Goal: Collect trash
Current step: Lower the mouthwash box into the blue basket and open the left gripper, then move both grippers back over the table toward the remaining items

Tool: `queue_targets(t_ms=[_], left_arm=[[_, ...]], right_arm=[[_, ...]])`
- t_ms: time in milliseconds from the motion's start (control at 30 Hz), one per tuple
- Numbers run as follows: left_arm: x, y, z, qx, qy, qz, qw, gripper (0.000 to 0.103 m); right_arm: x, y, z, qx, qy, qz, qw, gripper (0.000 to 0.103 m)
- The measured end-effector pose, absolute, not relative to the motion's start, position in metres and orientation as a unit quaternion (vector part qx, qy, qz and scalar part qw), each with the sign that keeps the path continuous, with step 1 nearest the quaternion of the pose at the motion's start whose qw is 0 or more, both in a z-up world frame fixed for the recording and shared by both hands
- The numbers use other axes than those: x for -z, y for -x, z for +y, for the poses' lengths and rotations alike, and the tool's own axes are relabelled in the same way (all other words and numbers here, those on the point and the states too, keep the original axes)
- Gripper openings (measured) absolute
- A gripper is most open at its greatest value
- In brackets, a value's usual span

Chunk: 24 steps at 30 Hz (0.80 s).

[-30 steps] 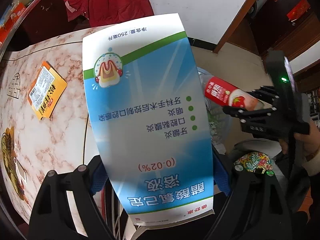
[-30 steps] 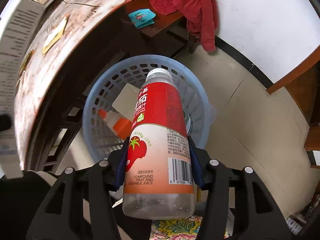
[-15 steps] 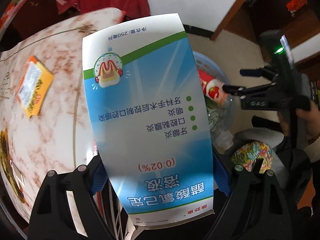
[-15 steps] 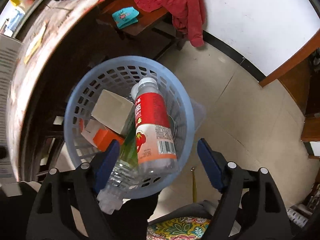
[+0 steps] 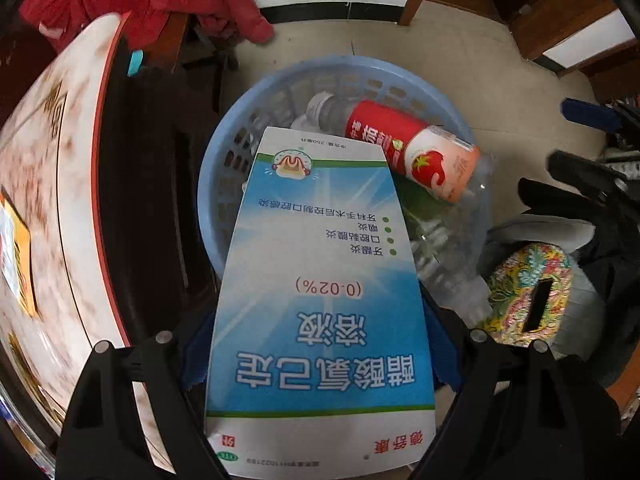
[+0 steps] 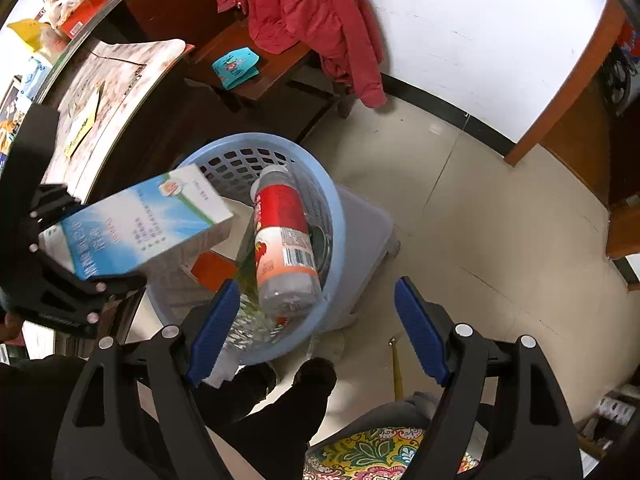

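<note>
My left gripper (image 5: 316, 356) is shut on a blue-and-white carton box (image 5: 320, 288) and holds it over the near rim of the light-blue trash basket (image 5: 216, 168). The box (image 6: 140, 224) and left gripper (image 6: 76, 256) also show in the right wrist view, above the basket (image 6: 332, 216). A red tomato-juice bottle (image 5: 412, 152) lies in the basket on other trash; it shows in the right wrist view (image 6: 284, 240) too. My right gripper (image 6: 316, 328) is open and empty, above the basket's near side.
A marble-pattern table (image 5: 48, 200) with a yellow packet (image 5: 18, 252) stands left of the basket. A red jacket (image 6: 312, 12) hangs over a wooden bench. A floral cushion stool (image 5: 528, 288) is at the right. Tiled floor (image 6: 480, 208) lies beyond the basket.
My right gripper opened and dropped the juice bottle into the basket, then drew back. My left gripper carried the box from over the table to above the basket.
</note>
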State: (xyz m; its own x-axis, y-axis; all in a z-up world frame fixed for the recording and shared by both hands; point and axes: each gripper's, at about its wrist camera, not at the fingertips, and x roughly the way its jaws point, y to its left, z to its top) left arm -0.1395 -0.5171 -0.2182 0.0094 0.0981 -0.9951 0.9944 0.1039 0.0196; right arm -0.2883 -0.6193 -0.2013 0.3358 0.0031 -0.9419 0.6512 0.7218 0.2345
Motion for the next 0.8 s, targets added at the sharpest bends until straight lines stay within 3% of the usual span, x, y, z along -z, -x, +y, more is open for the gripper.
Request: queue_targets(t_ms=[167, 333, 800], left_arm=[[0.235, 0.129, -0.526, 0.424, -0.485, 0.559, 0.522, 0.083], [0.249, 0.117, -0.523, 0.423, -0.426, 0.632, 0.49, 0.087], [0.212, 0.115, -0.484, 0.455, -0.387, 0.664, 0.449, 0.089]], right_arm=[[0.201, 0.289, -0.618, 0.215, -0.303, 0.534, 0.76, 0.076], [0.2, 0.283, -0.616, 0.206, -0.304, 0.534, 0.762, 0.076], [0.166, 0.256, -0.604, 0.187, -0.286, 0.518, 0.784, 0.078]])
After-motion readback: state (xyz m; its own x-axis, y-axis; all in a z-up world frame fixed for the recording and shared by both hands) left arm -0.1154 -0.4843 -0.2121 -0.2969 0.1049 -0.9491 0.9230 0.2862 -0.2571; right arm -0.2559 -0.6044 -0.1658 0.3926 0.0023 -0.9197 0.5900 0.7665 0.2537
